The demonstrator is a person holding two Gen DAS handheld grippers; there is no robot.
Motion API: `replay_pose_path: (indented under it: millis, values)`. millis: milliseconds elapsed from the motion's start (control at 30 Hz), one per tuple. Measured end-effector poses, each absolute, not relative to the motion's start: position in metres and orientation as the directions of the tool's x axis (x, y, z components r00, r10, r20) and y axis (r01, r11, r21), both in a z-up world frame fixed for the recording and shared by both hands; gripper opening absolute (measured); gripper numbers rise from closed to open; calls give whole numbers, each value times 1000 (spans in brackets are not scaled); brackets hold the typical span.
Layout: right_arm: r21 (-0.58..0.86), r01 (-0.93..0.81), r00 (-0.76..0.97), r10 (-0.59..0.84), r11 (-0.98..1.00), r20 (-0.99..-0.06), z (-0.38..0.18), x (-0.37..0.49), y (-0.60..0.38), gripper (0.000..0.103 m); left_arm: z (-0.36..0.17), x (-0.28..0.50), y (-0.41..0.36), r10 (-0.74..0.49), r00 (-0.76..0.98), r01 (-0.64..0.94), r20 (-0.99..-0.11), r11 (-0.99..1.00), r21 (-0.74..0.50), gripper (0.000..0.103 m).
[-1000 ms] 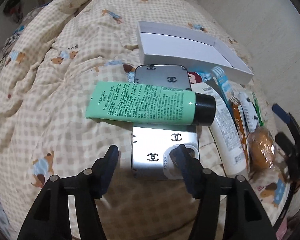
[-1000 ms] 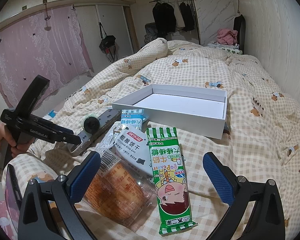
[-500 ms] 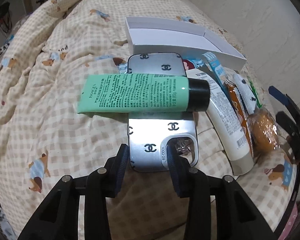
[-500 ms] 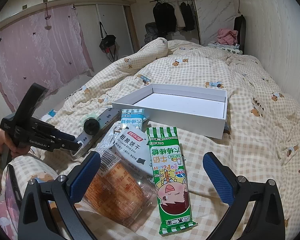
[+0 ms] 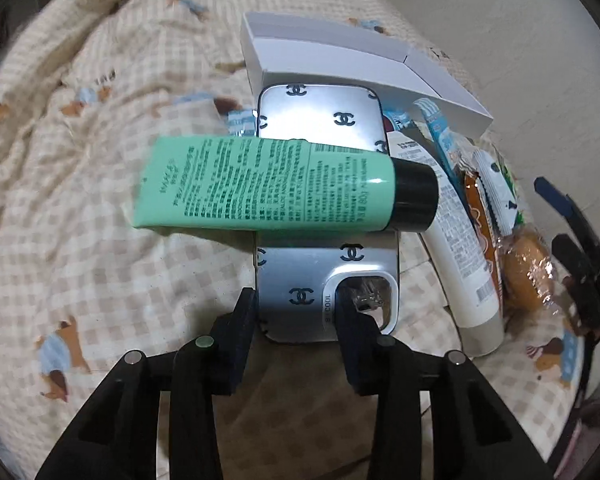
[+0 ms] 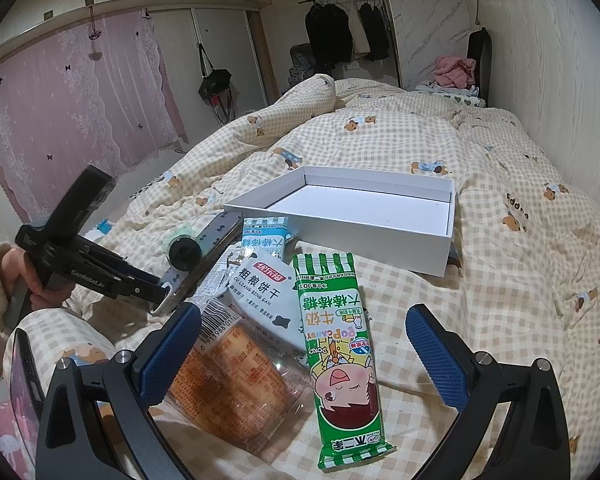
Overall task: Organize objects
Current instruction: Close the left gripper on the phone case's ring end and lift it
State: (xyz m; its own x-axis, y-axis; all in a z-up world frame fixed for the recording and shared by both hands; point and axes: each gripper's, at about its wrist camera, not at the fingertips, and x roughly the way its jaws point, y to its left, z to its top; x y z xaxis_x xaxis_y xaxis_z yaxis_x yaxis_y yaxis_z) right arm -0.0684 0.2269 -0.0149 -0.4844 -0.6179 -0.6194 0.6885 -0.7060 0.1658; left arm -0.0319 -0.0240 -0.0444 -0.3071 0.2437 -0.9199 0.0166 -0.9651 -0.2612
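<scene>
Box [image 6: 364, 216] at frame centre empty: nothing sorted yet. Left gripper [image 5: 296, 312] clamped on phone case's [image 5: 324, 280] near end, green tube [image 5: 276, 188] lying across it. Right gripper [image 6: 300, 352] wide apart over snacks [image 6: 336, 344].

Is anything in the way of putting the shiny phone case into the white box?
Yes, one thing rides along: the green tube lies across the phone case, which the left claw grips at its near end. The white box sits just beyond, open and empty, with nothing visible between them.
</scene>
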Motion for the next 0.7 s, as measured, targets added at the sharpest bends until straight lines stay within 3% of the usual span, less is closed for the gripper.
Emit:
replay_pose_path:
  millis: [200,700]
  values:
    - [167,689,-484,-618,-706,-620,-16,-68,227,103,-32,-22,-22,244,-341,-8,-908,-966,-257,42]
    - [167,688,-483,-618,-706,-620,-16,-68,227,103,6,-9,8,421,-406,-126,-811,-905,-407,42]
